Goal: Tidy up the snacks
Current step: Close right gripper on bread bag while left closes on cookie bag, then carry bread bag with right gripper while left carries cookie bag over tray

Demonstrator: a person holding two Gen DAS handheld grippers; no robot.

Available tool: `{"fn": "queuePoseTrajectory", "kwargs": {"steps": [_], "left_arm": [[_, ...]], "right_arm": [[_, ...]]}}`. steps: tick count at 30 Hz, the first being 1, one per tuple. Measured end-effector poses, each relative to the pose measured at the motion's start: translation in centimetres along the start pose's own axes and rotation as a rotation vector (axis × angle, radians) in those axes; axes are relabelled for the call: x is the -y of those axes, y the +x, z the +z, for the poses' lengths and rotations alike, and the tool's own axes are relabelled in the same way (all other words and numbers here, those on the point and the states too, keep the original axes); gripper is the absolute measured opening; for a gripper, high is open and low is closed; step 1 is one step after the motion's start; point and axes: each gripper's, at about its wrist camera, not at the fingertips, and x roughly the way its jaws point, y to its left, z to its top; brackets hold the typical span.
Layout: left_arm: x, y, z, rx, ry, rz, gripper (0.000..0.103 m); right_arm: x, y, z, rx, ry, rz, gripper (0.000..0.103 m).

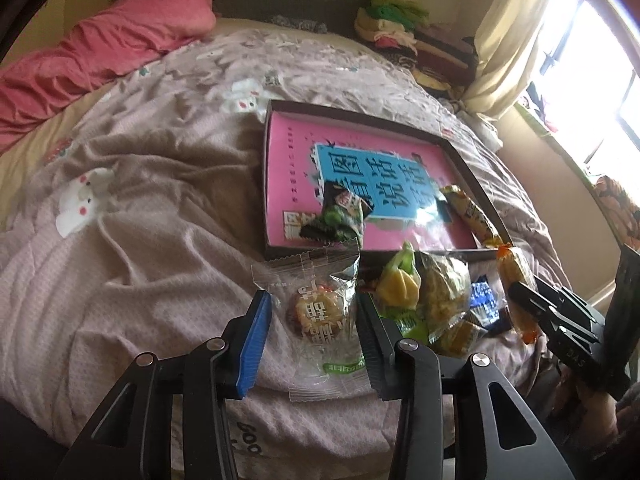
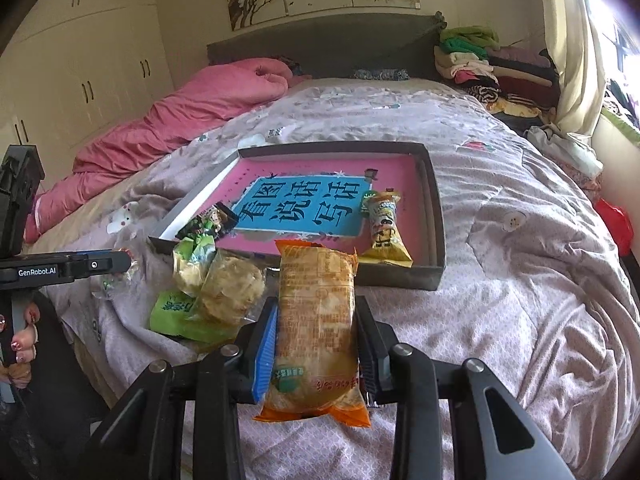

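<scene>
Pinching an orange plastic snack packet [image 2: 316, 328], the right gripper [image 2: 316, 340] hovers before the shallow grey tray [image 2: 434, 216]. The left gripper [image 1: 312, 320] clamps a clear-wrapped round pastry [image 1: 320, 312] above the bedspread [image 1: 140, 200].

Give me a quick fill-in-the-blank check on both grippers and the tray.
1. The right gripper is shut on an ____ packet.
2. The left gripper grips a clear-wrapped ____.
3. The tray already holds ____ snacks.
4. The tray lies on the ____.

Missing words: orange; pastry; two; bed
</scene>
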Motion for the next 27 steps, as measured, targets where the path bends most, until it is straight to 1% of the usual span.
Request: {"fn": "queuePoseTrajectory", "kwargs": {"steps": [4,14,21,27], "left_arm": [[-0.1,-0.2,0.3,0.017,-0.001,0.009,0.044],[0.4,-0.5,1.2,0.058,0.018,0.029,0.044],[0.7,-0.4,2.0,0.074,0.016,0.031,0.044],[1.5,-0.2,3.2,0.106,0.026,0.033,0.044]], "right_arm": [[0.5,-0.3,0.2,0.019,0.028,0.01,0.036],[1.9,-0.2,1.6,0.057,0.077,0.002,0.036],[2.3,-0.3,2.2,0.081,0.084,-0.017,0.036],[2.7,-0.1,2.8,0.094,0.091,-0.025,0.036]]}}
